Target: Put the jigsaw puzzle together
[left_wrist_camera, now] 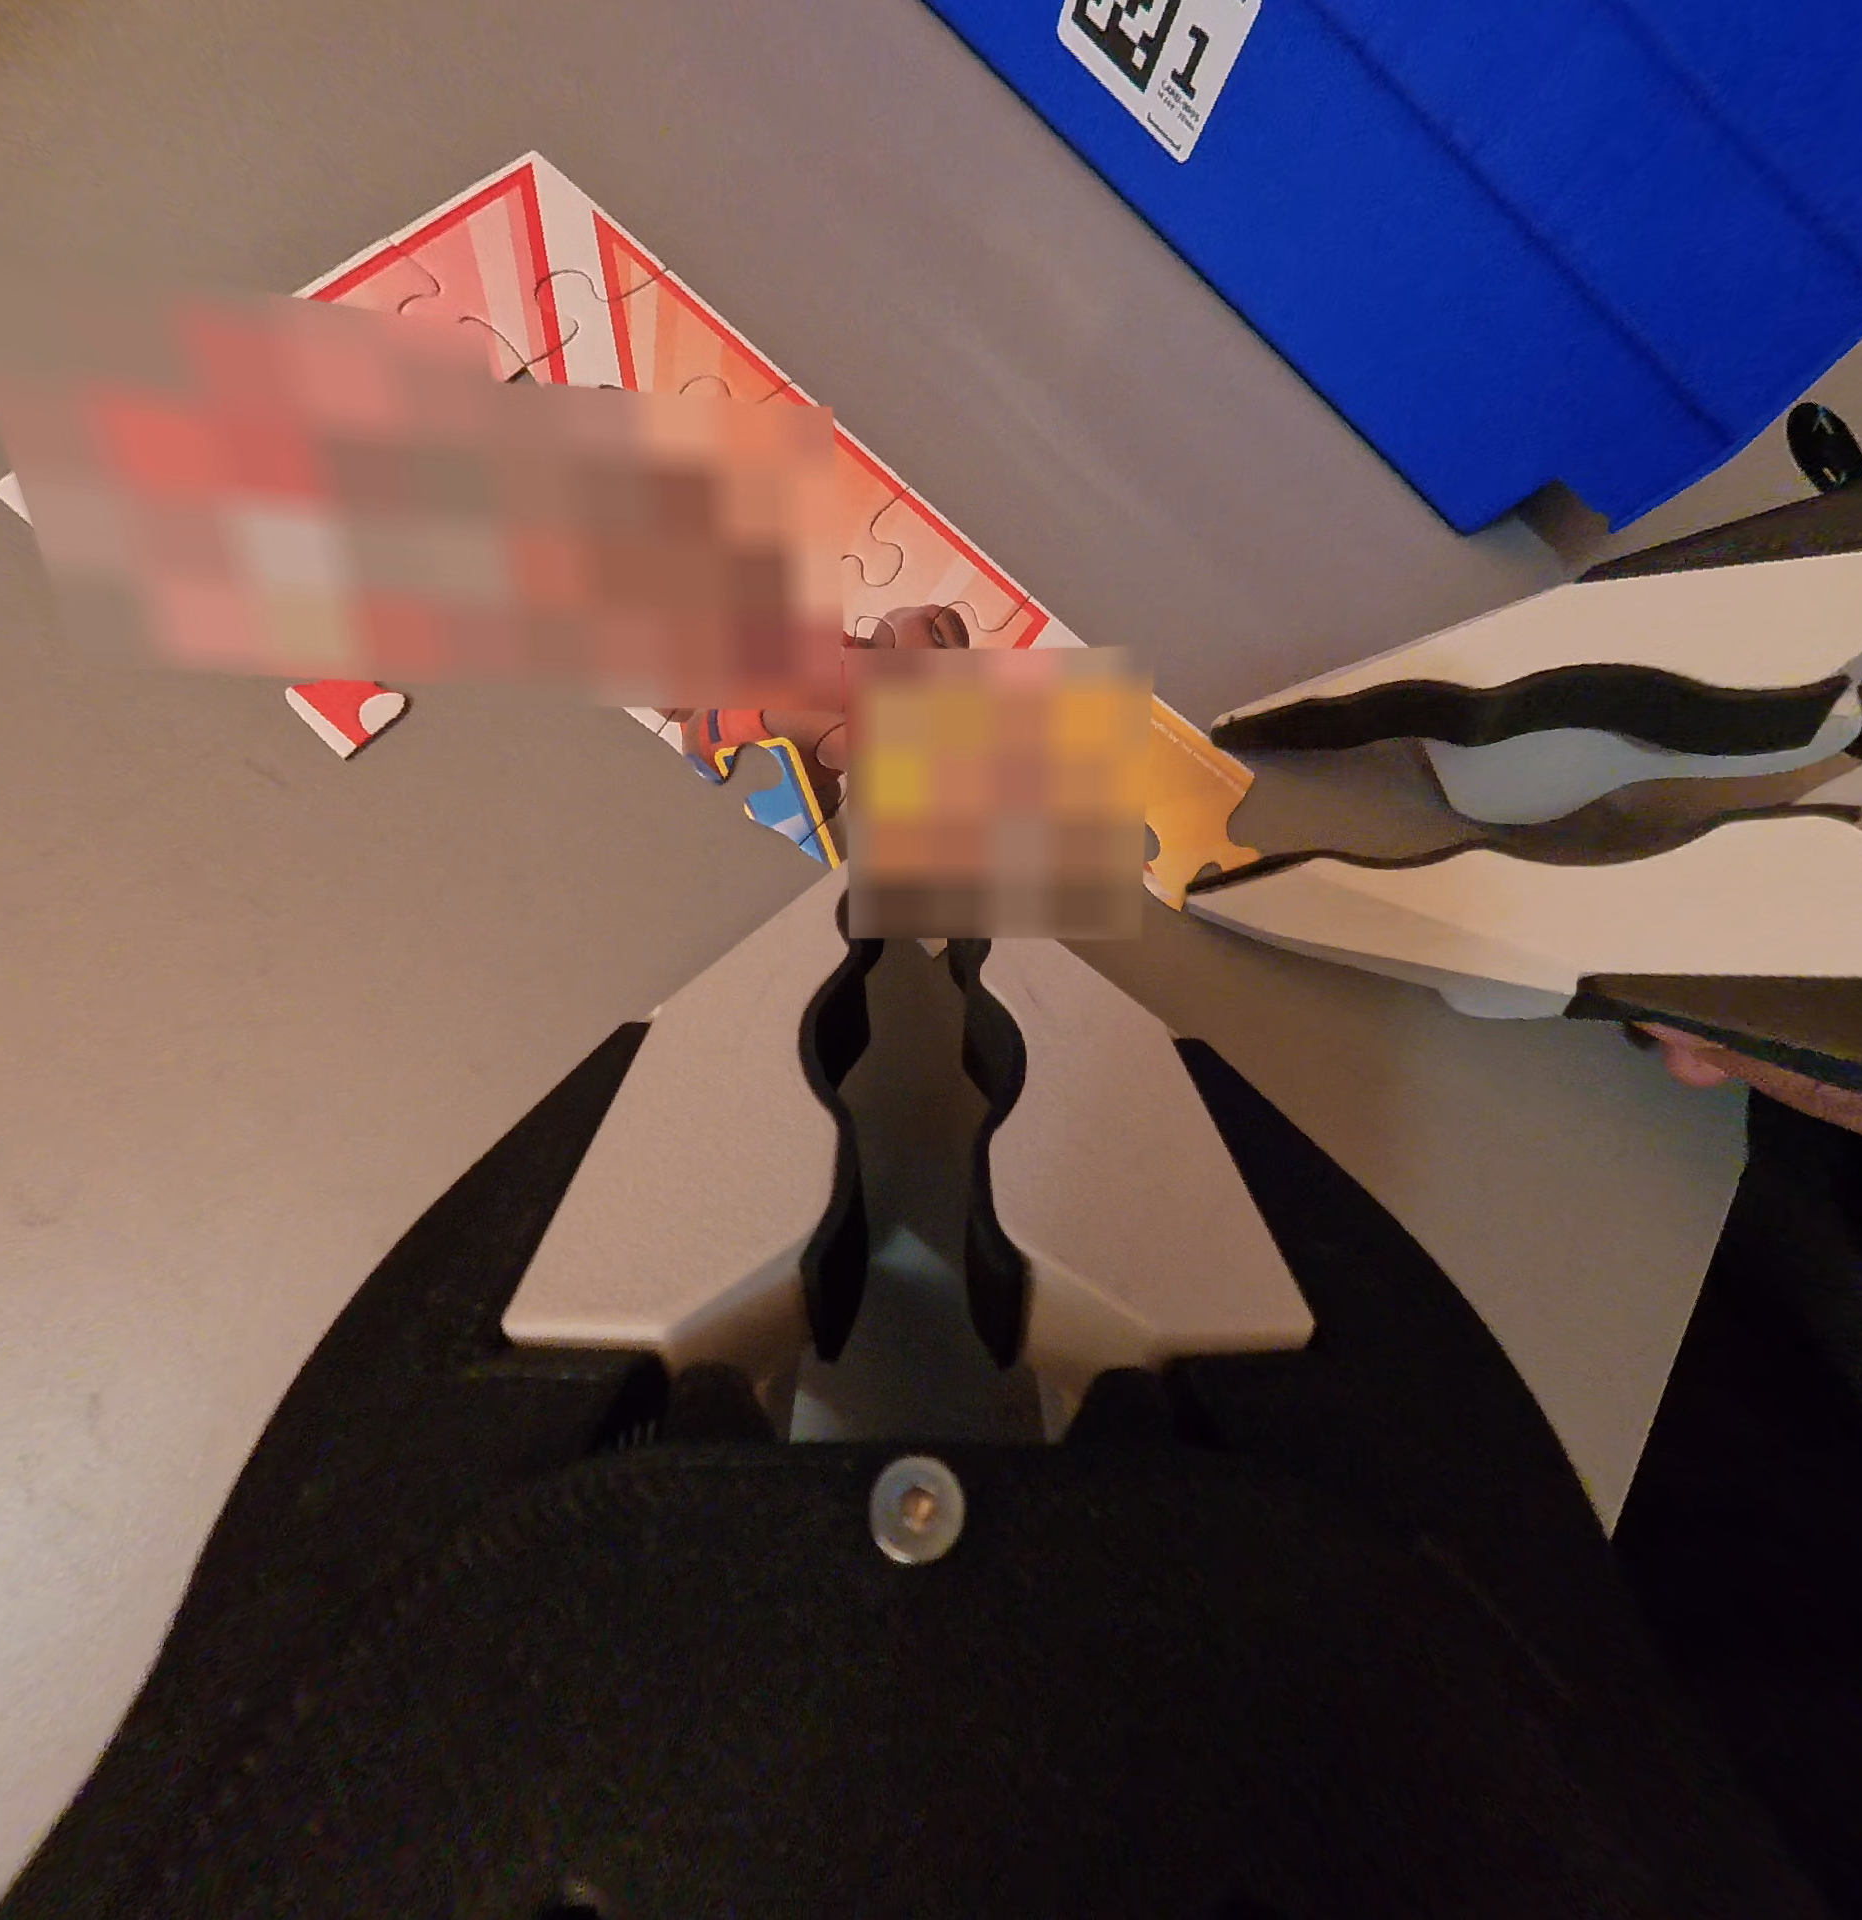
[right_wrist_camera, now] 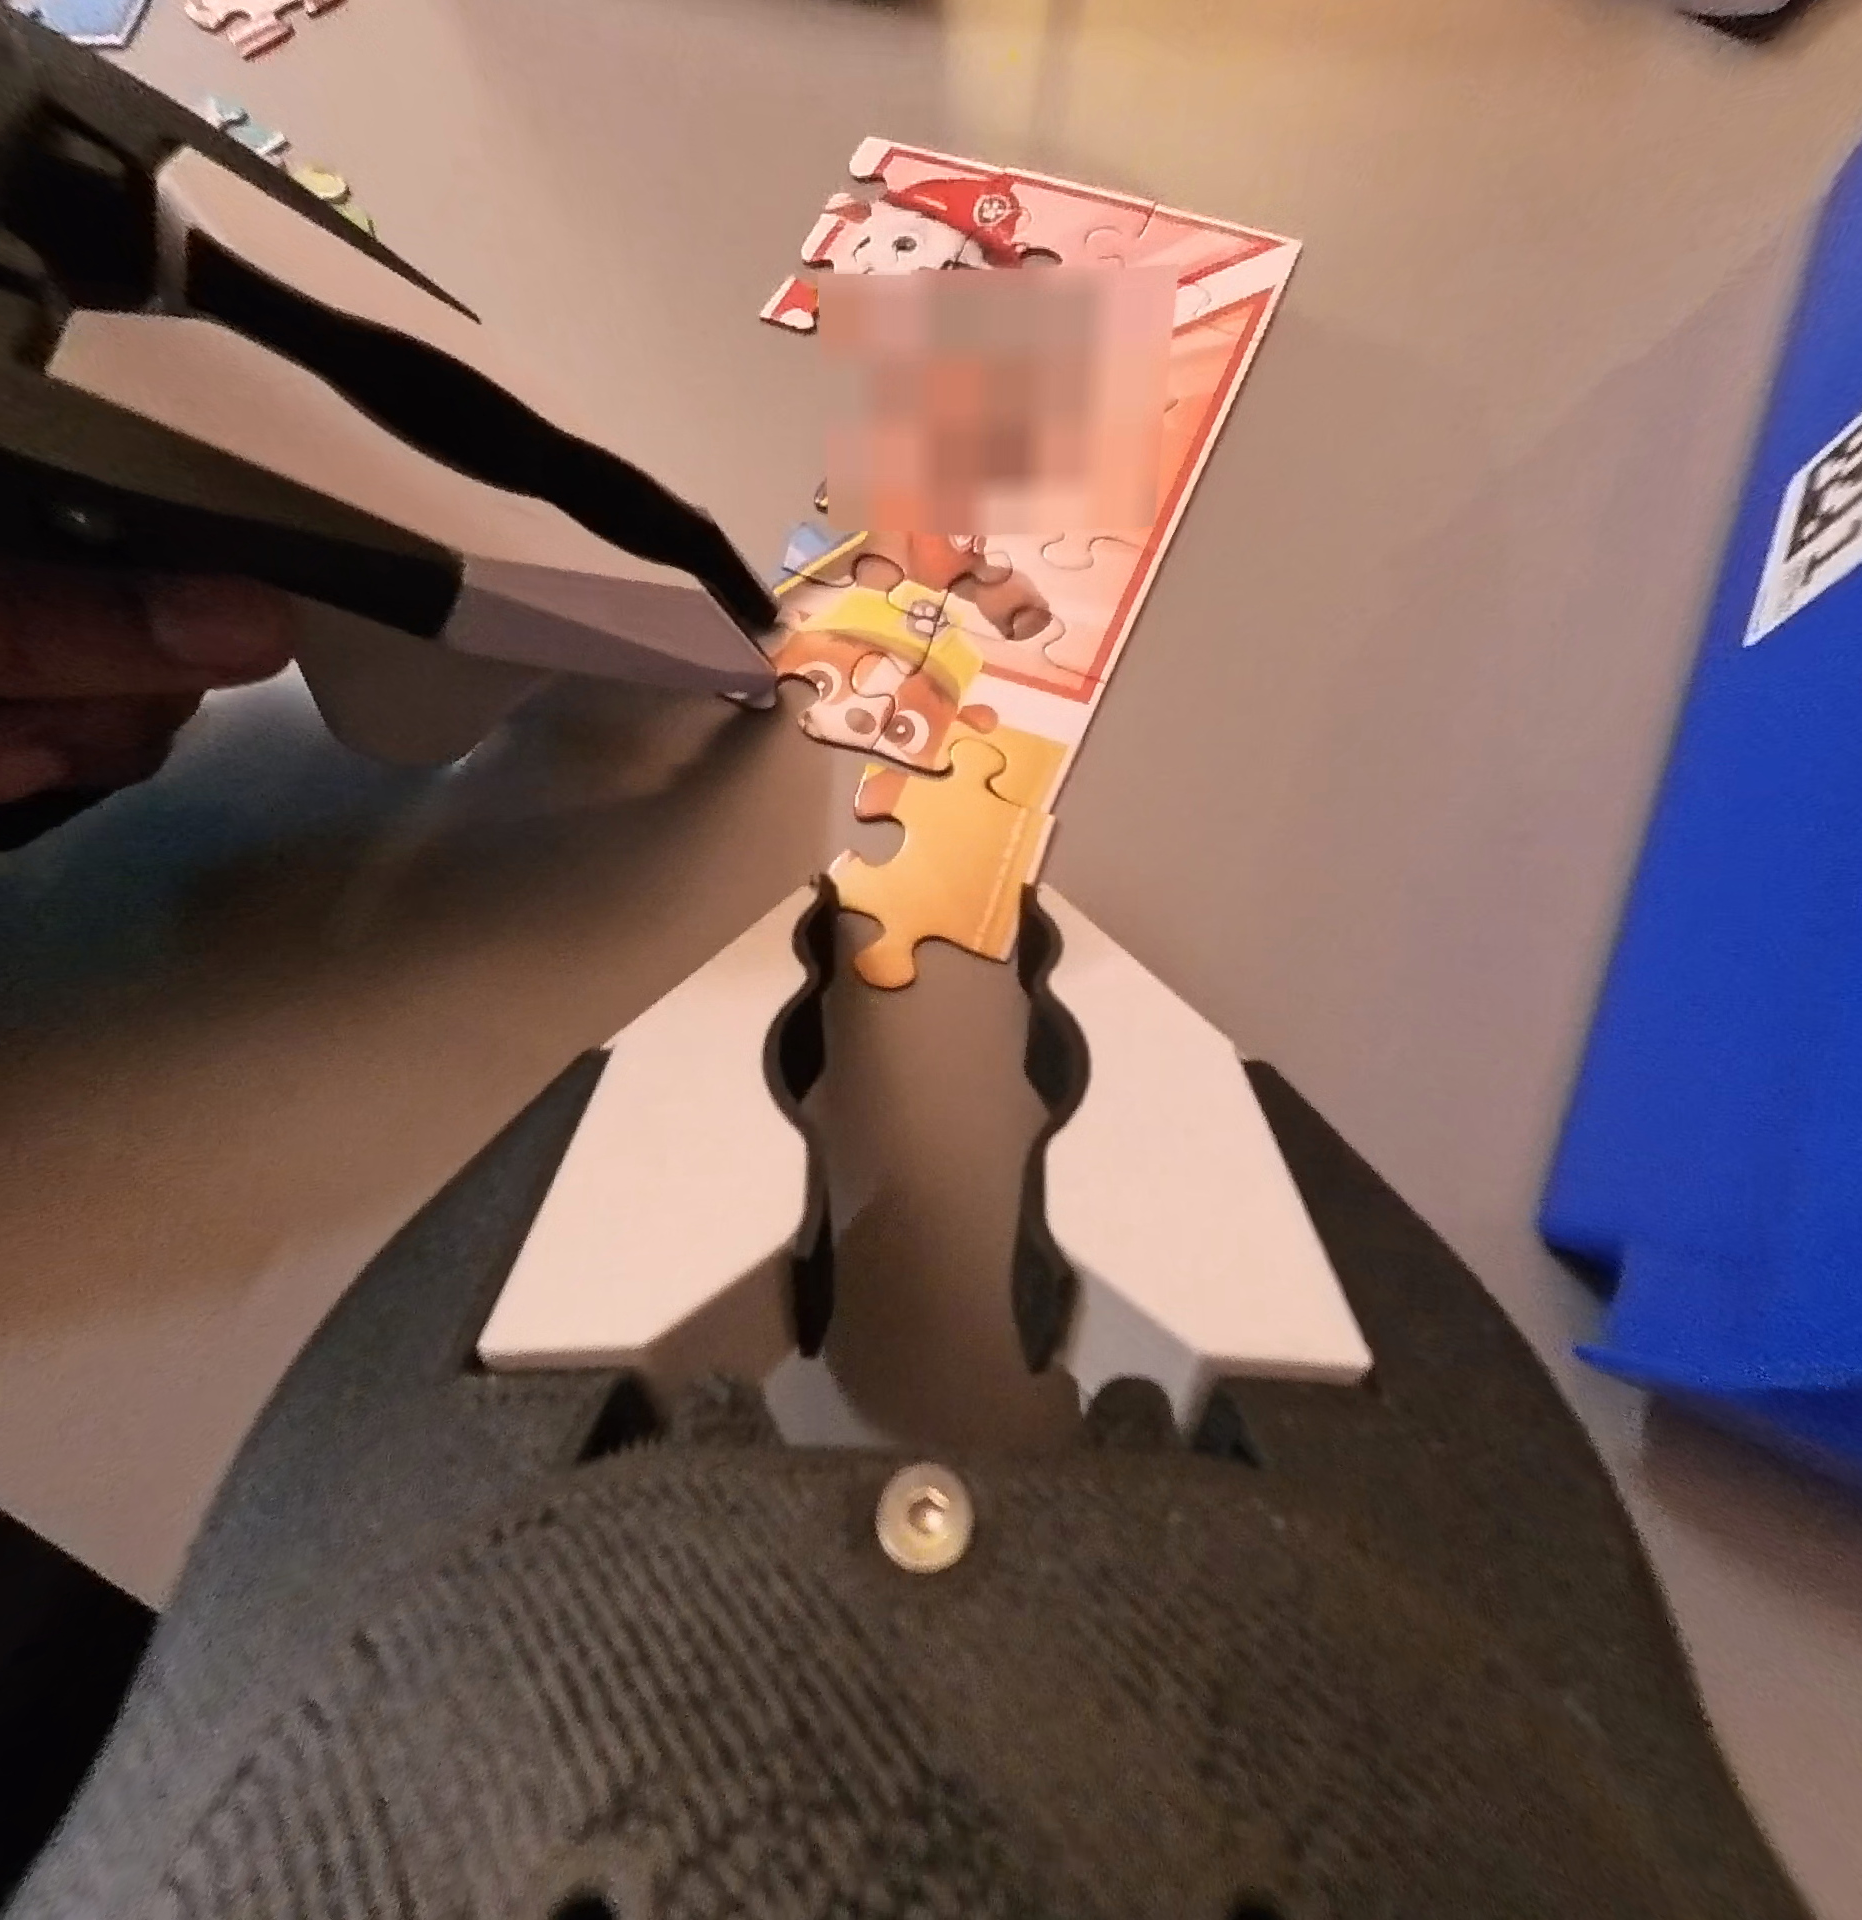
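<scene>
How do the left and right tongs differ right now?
The left tongs stand only narrowly apart; the right tongs stand wider. The right tongs straddle the orange puzzle piece at the puzzle's end; the left tongs' tips meet the puzzle's side edge. Both have white fingers with wavy black pads, low over the grey table.

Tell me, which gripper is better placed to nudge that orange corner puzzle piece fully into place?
Probably the right gripper: the orange piece lies flat between its open fingertips. The left gripper rests further along the puzzle.

Bare grey surface (right_wrist_camera: 1374, 727) lies between the jigsaw puzzle (right_wrist_camera: 1020, 582) and the blue bin (right_wrist_camera: 1737, 935), which walls the right.
</scene>
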